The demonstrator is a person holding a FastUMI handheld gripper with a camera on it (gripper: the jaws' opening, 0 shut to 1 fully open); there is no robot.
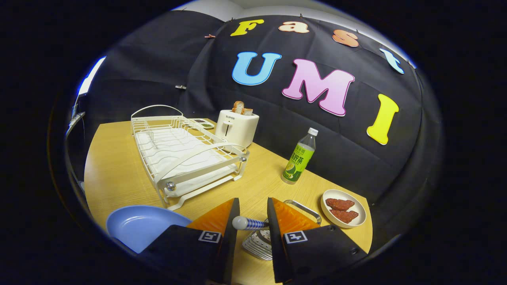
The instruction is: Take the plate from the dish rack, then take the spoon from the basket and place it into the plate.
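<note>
The hand-held gripper (252, 222) holds the blue-striped spoon handle (250, 223) between narrowed fingers, above the perforated metal basket (259, 242), ready for the blue plate (138, 229) at the tabletop's near edge.

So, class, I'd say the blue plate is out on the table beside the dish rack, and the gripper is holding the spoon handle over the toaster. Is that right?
One slip. In the gripper view the gripper holds the spoon handle over the metal basket, not the toaster, which stands far beyond the dish rack. The blue plate does lie on the table beside the rack.
</note>
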